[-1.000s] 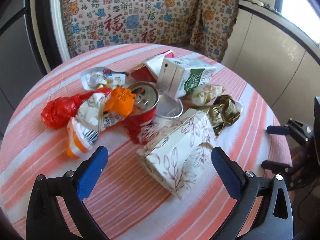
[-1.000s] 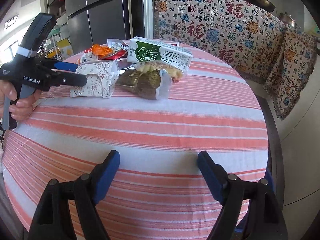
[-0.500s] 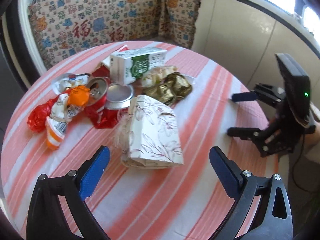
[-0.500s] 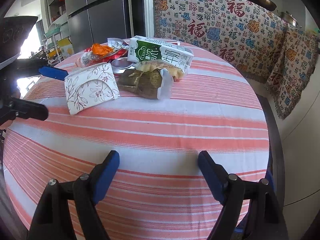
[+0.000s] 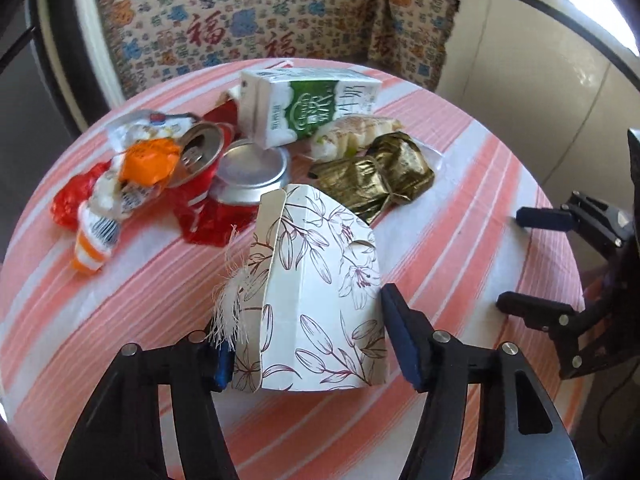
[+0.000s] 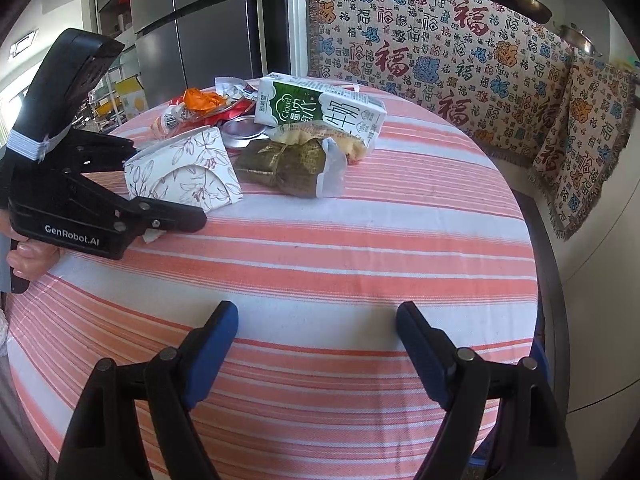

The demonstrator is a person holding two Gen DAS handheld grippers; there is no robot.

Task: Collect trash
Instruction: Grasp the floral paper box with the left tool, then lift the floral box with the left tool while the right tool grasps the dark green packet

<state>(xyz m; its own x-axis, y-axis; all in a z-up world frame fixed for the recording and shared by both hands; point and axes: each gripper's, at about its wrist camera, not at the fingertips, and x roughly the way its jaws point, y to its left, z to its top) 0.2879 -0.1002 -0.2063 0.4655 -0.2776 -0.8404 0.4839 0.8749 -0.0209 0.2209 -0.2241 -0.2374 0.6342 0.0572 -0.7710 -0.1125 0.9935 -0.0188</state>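
A white floral paper box (image 5: pixel 316 304) lies on the striped round table (image 5: pixel 460 240) between the fingers of my left gripper (image 5: pixel 310 344), whose blue pads sit against its two sides. In the right wrist view the box (image 6: pixel 184 170) sits in the left gripper (image 6: pixel 160 184). Behind it lie a gold wrapper (image 5: pixel 376 176), a green and white milk carton (image 5: pixel 308 108), crushed red cans (image 5: pixel 224 184) and orange and red wrappers (image 5: pixel 120 188). My right gripper (image 6: pixel 316 344) is open and empty above the table's near edge.
A patterned cloth (image 6: pixel 460 64) covers the bench behind the table. A grey fridge (image 6: pixel 200 28) stands at the back left. Pans (image 6: pixel 516 0) hang above the bench. The right gripper shows at the table's right edge in the left wrist view (image 5: pixel 560 264).
My left gripper has moved forward around the floral box and its fingers have closed in onto its sides. The right gripper has stayed in place.
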